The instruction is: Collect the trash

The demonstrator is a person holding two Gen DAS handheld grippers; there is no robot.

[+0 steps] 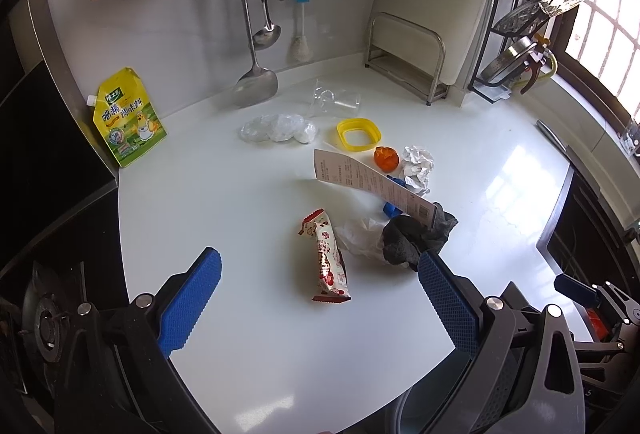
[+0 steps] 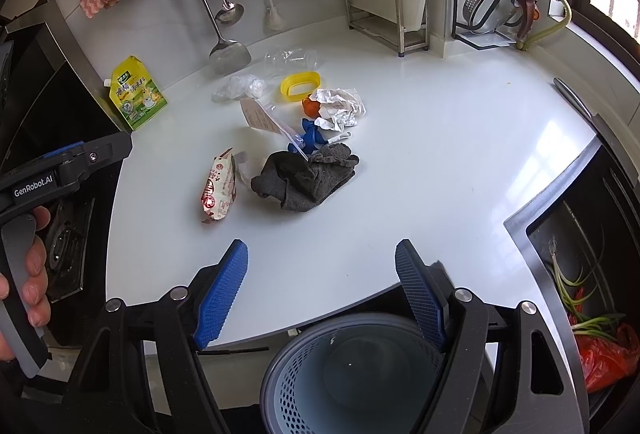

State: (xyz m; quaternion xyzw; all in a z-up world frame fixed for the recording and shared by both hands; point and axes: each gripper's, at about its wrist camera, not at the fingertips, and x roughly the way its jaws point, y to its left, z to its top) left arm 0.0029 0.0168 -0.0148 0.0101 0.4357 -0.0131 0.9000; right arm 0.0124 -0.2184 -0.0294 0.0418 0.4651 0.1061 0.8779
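Note:
Trash lies in a cluster mid-counter: a red-and-white snack wrapper (image 1: pixel 328 260) (image 2: pixel 219 185), a dark grey rag (image 1: pixel 416 238) (image 2: pixel 308 175), a paper slip (image 1: pixel 372 185) (image 2: pixel 262 117), crumpled white paper (image 1: pixel 418 165) (image 2: pixel 340 103), an orange cap (image 1: pixel 386 158) (image 2: pixel 312 107), a yellow ring lid (image 1: pixel 359 133) (image 2: pixel 300 85), clear film (image 1: pixel 278 127) (image 2: pixel 240 87) and a clear plastic cup (image 1: pixel 336 101) (image 2: pixel 292 59). My left gripper (image 1: pixel 320 298) is open just short of the wrapper. My right gripper (image 2: pixel 322 290) is open above a grey mesh bin (image 2: pixel 352 374) below the counter edge.
A yellow seasoning pouch (image 1: pixel 130 117) (image 2: pixel 138 93) leans at the left by the stove (image 1: pixel 44 318). Utensils (image 1: pixel 256 13) hang on the back wall. A steel rack (image 1: pixel 408 61) stands at the rear. The sink (image 2: pixel 592 290) at the right holds greens and a red bag. A hand (image 2: pixel 32 274) holds the left gripper's handle.

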